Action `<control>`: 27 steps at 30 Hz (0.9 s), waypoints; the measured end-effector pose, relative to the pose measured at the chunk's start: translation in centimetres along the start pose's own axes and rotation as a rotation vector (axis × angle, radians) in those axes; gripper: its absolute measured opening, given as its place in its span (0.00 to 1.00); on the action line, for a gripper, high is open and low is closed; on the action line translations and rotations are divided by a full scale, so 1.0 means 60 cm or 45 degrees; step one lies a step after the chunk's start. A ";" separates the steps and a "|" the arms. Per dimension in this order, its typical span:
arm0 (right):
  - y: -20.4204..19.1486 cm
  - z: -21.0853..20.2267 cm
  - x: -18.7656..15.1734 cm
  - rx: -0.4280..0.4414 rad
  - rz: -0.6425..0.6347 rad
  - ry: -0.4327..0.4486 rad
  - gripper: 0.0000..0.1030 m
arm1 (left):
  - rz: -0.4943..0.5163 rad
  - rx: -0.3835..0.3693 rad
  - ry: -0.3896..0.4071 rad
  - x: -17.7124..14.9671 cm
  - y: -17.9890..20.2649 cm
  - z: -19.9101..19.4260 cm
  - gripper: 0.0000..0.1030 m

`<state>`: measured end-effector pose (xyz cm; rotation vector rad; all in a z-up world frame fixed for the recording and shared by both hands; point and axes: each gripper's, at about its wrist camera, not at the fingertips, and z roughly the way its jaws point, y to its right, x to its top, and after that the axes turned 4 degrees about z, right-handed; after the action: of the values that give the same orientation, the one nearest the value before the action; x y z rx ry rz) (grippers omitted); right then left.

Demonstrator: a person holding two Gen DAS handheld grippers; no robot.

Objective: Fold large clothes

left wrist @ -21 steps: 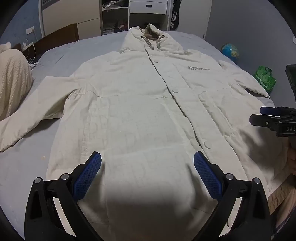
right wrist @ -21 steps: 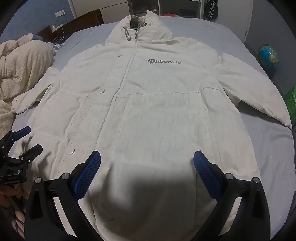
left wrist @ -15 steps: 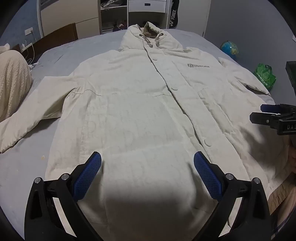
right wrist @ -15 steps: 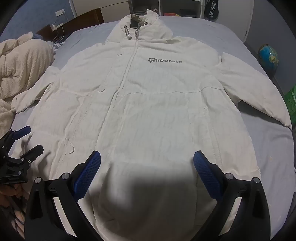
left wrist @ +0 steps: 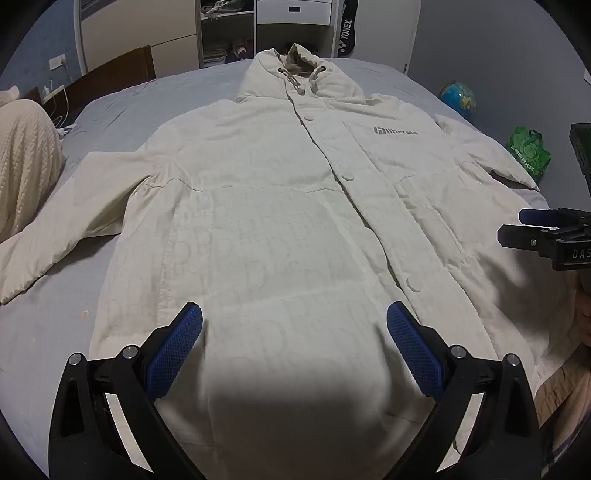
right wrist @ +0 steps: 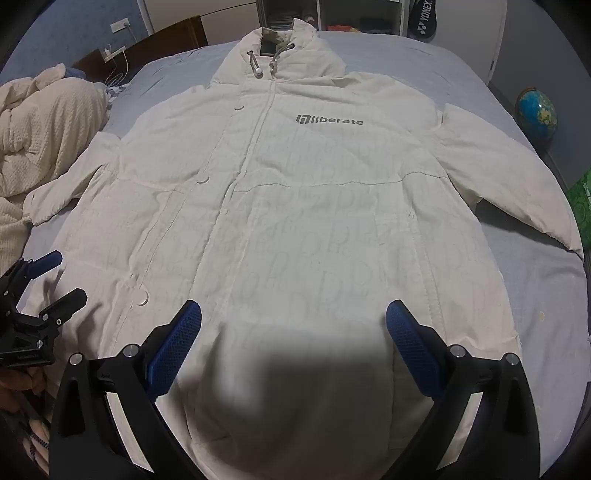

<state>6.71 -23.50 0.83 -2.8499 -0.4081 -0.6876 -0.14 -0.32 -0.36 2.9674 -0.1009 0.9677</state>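
Jacket (left wrist: 280, 236), a cream hooded one with snap buttons and grey "liberate" chest lettering (right wrist: 330, 120), lies flat and front-up on the grey-sheeted bed (left wrist: 110, 118), sleeves spread to either side, hood toward the headboard. The left gripper (left wrist: 294, 330) hovers over the hem, jaws spread wide, blue pads holding nothing. The right gripper (right wrist: 293, 328) hovers likewise over the hem on the other half, jaws wide and empty. Each shows at the edge of the other's view. A cream knitted blanket (right wrist: 48, 129) is bunched beside the left sleeve. A globe (right wrist: 535, 112) and a green bag (left wrist: 529, 152) sit off the bed's right side. Shelves (left wrist: 227, 33) stand beyond.
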 end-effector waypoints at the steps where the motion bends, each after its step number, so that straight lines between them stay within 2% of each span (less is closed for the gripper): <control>1: 0.000 0.000 0.000 0.000 0.000 0.000 0.94 | 0.000 0.000 0.001 -0.001 0.000 -0.001 0.94; 27: -0.001 0.001 0.000 -0.002 0.002 0.000 0.94 | -0.003 -0.006 0.001 0.004 -0.001 -0.002 0.94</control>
<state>6.70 -23.41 0.76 -2.8514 -0.4052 -0.6879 -0.04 -0.28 -0.11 2.9623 -0.0994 0.9673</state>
